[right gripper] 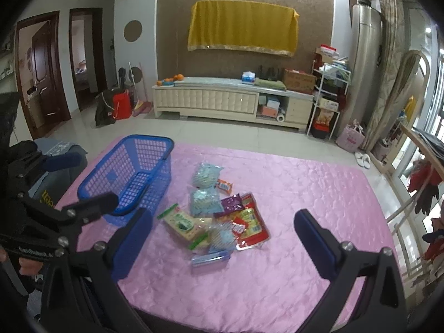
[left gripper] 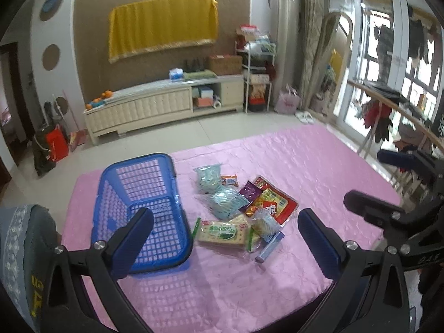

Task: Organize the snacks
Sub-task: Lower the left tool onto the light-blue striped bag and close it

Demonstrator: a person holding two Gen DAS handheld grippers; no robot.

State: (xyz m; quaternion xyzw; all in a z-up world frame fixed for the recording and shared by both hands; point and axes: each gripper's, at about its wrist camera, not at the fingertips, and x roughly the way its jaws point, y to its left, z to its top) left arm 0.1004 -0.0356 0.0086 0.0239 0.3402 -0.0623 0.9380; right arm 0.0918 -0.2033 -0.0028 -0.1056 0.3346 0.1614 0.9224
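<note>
Clearly nothing is packed yet. Blue basket [left gripper: 141, 211] sits at centre-left of the left wrist view, upright, mouth up, and bare inside: only the pink cloth [left gripper: 291, 166] shows through its grid floor. A likely reason for its spot: it stands just beside the pile, so each packet needs only a short carry.

Snack pile [left gripper: 241, 208] lies loose at frame centre, packets overlapping. Green cracker pack [left gripper: 222, 233] is nearest the camera, and its left end lies close to the basket wall. Red packet [left gripper: 280, 202] is on the right edge of the heap, partly under others. Two pale blue bags [left gripper: 219, 191] are toward the far side. Small blue tube [left gripper: 270, 247] is at the lower edge, apart enough to take alone.

Left gripper [left gripper: 224, 238]: fingers spread wide, nothing between them, held above the cloth and framing basket and pile. Right gripper [right gripper: 222, 236]: equally wide apart, holding nothing, hovering short of the heap, which sits between its fingers in the lower middle of its own view.

Judgement: this is the approach stage. Wide jaws suit flat, crinkly packets. Overlaps could drag a neighbour along, so outlying items look the safer first picks.
</note>
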